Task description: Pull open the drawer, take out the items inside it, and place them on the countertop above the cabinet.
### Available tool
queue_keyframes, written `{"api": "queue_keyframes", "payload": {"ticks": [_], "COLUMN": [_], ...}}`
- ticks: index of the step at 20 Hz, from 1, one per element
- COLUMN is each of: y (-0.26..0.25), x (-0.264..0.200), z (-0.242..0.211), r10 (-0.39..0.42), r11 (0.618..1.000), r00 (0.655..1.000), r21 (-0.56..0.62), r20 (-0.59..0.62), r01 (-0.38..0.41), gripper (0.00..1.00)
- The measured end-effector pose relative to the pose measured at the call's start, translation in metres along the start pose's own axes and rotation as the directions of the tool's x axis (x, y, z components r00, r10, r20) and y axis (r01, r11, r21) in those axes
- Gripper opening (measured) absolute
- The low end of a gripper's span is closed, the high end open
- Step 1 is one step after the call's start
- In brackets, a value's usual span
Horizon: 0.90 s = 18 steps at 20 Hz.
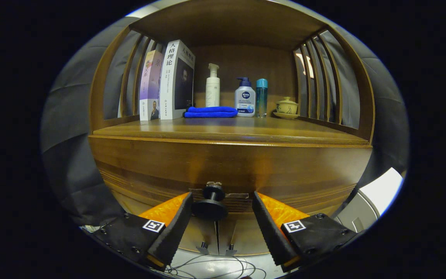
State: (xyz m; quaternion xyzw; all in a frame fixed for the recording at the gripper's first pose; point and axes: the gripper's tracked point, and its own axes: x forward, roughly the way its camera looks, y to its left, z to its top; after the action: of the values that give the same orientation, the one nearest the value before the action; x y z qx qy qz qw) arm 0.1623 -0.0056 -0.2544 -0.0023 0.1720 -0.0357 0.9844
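A wooden cabinet fills the scene, with its drawer front [230, 166] closed and curving across just ahead of me. A dark round knob [210, 206] sticks out of the drawer front. My gripper [222, 209] is open, and the knob sits between its two fingers, closer to the left finger [176, 223] than to the right finger [265, 224]. Neither finger presses on the knob. The countertop [246, 130] lies above the drawer. The drawer's contents are hidden.
On the countertop stand two books [167, 81], a folded blue cloth [211, 112], a white pump bottle [212, 87], a white-and-blue pump bottle [245, 99], a teal bottle [261, 97] and a lidded cup on a saucer [287, 107]. Slatted side rails flank the shelf. Below the drawer are two cabinet doors with small handles [217, 246].
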Motion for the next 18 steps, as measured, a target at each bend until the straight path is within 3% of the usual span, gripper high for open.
{"api": "queue_keyframes", "payload": {"ticks": [4,7,13,18], "y": [0.005,0.012,0.012,0.012], "x": [0.002,0.004,0.003,0.002], "z": [0.001,0.0,-0.002,-0.004], "r10": [-0.013,-0.017,0.008,-0.004], "r11": [1.0,0.999,1.0,1.0], "r00": [1.0,1.0,1.0,1.0], "r21": [-0.024,-0.046,-0.013,-0.014], "r20": [0.006,0.01,0.001,-0.006], "r01": [0.013,0.018,-0.008,0.004], "gripper": [0.82,0.49,0.33,0.33]}}
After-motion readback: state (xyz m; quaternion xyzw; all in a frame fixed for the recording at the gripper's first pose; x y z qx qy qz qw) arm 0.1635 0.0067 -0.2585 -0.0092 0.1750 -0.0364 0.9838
